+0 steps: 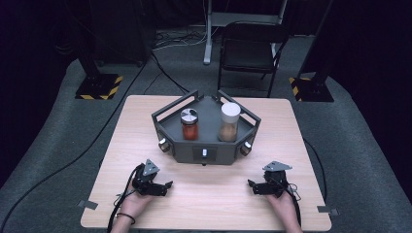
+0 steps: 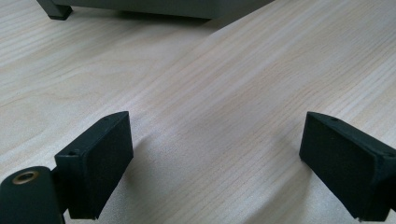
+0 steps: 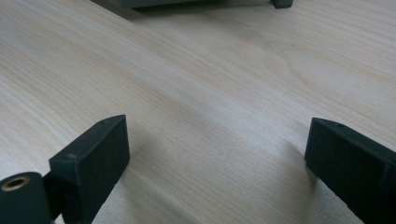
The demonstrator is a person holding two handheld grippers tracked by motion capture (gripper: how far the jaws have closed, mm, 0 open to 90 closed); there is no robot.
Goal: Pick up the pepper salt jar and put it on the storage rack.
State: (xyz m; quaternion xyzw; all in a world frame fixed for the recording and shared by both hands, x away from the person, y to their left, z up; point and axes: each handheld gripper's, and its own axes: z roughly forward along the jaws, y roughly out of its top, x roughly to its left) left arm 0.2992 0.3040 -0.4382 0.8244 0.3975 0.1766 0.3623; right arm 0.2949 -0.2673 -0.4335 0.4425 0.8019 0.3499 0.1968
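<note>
High view: left gripper and right gripper rest spread, empty, near the tray. Start position; next likely reach far toward the jars.

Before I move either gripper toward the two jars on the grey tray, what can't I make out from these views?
- Red jar contents: too small in the high view.
- Tall jar contents: brownish, too small in the high view.
- Grey tray front control and corner knobs: too small to identify.
- Tray in the left gripper view: cut off by the top edge.
- Right gripper cable: partly hidden behind the hand.
</note>
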